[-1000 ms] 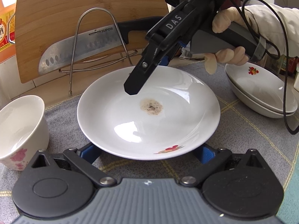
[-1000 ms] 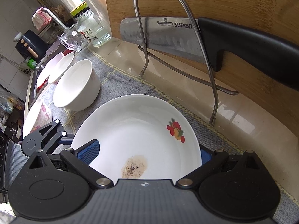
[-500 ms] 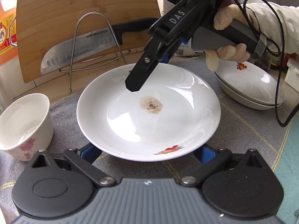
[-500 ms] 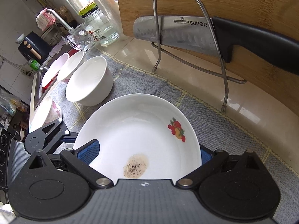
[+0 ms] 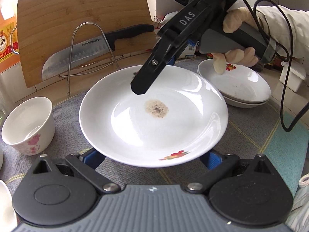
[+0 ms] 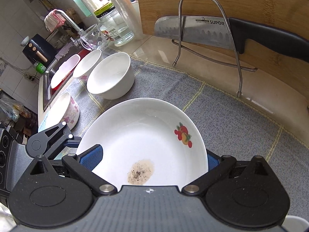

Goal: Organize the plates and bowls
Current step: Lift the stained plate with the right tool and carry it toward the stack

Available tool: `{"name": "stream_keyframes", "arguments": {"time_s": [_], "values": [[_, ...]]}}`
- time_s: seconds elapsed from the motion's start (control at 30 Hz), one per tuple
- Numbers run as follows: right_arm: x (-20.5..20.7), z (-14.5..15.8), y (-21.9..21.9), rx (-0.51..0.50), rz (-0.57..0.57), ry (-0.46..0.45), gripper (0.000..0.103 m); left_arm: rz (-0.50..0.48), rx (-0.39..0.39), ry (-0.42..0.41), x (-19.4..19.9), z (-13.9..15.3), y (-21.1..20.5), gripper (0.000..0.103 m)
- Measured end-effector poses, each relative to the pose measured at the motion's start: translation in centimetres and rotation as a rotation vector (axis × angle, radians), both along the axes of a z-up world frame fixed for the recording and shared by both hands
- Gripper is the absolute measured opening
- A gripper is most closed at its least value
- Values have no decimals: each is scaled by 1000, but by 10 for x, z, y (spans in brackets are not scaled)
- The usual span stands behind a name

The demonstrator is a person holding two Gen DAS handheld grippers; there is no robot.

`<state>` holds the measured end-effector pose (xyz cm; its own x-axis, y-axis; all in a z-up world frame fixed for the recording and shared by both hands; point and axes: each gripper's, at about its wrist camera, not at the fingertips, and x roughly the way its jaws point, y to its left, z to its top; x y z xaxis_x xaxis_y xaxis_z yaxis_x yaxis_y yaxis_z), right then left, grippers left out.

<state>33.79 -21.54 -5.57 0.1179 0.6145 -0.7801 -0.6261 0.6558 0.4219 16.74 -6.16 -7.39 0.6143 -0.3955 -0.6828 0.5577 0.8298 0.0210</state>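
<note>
A white plate (image 5: 154, 119) with a brown stain and a fruit print is held up over the grey mat. My left gripper (image 5: 152, 157) is open, its blue pads wide apart below the plate's near rim. My right gripper (image 5: 142, 83) grips the plate's far rim, one finger over the top. In the right wrist view the plate (image 6: 143, 141) sits between the blue pads of the right gripper (image 6: 152, 159). Two stacked white plates (image 5: 237, 83) lie at the right. White bowls (image 6: 111, 77) stand at the left; one flowered bowl (image 5: 29, 125) shows in the left wrist view.
A bamboo cutting board (image 5: 81, 25) and a knife (image 5: 92, 52) rest in a wire rack (image 6: 210, 38) at the back. A sink (image 6: 56, 77) with a tap, glass jars and a glass cup (image 6: 92, 36) lie far left. A grey mat (image 6: 231, 125) covers the counter.
The plate, held by my right gripper, has moved to the right, closer to the stacked plates. The rack, board and bowls have shifted left in both views.
</note>
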Motion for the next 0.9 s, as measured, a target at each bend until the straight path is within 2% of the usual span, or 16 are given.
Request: {"name": "stream_keyframes", "arguments": {"time_s": [0.37,0.9], "values": [[-36,15,-14,11,-42,-28,103,-61,22,-12,-26,17,-13,102],[-70,25,-68,24,-142,-47,103,-170,18,-7,-33,24,-50,102]]}}
